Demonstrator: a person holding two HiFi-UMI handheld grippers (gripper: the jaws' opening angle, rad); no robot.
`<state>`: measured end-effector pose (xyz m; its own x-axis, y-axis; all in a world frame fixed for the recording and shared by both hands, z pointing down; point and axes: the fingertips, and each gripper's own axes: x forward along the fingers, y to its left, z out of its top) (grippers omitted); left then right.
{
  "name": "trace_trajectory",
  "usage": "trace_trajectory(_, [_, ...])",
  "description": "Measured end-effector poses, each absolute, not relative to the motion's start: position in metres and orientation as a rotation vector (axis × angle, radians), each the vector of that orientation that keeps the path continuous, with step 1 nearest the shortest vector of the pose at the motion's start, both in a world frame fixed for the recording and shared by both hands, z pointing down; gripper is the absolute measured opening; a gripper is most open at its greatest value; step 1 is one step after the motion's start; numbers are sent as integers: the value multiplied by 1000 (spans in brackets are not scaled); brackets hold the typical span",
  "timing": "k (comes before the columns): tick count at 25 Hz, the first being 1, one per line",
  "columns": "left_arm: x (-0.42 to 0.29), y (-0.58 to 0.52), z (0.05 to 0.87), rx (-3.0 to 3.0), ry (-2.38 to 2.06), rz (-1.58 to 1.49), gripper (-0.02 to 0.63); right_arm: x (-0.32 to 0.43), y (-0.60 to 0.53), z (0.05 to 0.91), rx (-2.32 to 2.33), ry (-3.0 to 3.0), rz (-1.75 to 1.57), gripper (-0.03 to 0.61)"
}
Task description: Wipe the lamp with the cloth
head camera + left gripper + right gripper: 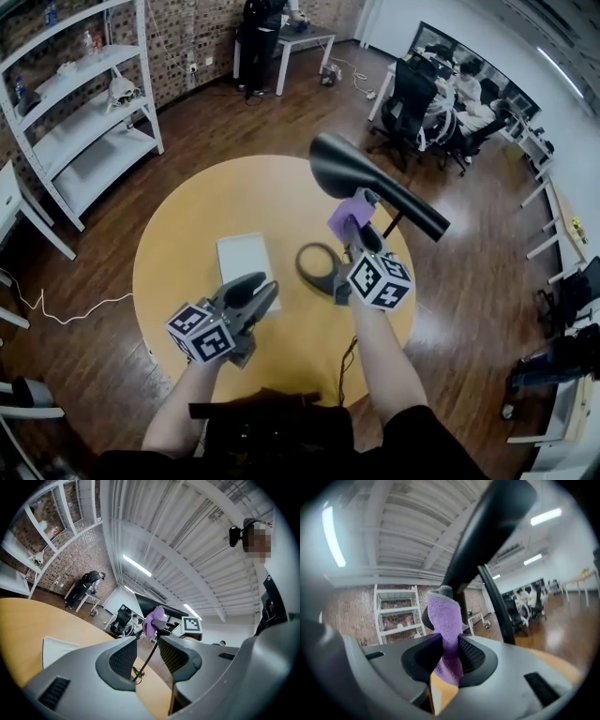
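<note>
- The right gripper [450, 645] is clamped on the purple cloth [444, 620], and 1 fold sticks up past its tips.
- The lamp head [375, 183] sits just ahead of and above those tips. The cloth's free end is right at its underside, but I can't tell if it's actually pressing yet.
- The left gripper [147, 641] has a narrow gap between its jaws with nothing in it. The lamp is well ahead of it.
- My read is that this is the start of the wiping step, with the cloth arriving at the head.
- Next move, I'd guess, is to slide the cloth along the head with light pressure. The thin stem [497, 606] and the ring base [319, 267], just left of the right gripper's body, look easy to shove.
- The head is long and slim. Its long axis runs diagonally across the right gripper's tips, with the wide rounded end ahead-left and the other end off to the right.
</note>
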<state>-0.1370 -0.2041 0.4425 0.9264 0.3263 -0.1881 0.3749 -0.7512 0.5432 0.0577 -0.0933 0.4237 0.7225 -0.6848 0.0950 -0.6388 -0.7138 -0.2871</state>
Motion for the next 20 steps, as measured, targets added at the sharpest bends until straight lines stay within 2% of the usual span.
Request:
trace_trajectory(4, [-137,-208,452,2456,490,-100,146,54,-80,442,-1885,840,-504,92])
trace_trajectory(7, [-137,-202,450,2445,505,-94,146,60,-59,424,-1500,701,-323,89])
trace_trajectory(12, [-143,-195,452,2451,516,-90,147,69,-56,383,-1643,788,-174,89])
trace_trajectory(20, [-149,-204,456,2462,480,-81,147,77,-68,389,-1981,825,-182,89])
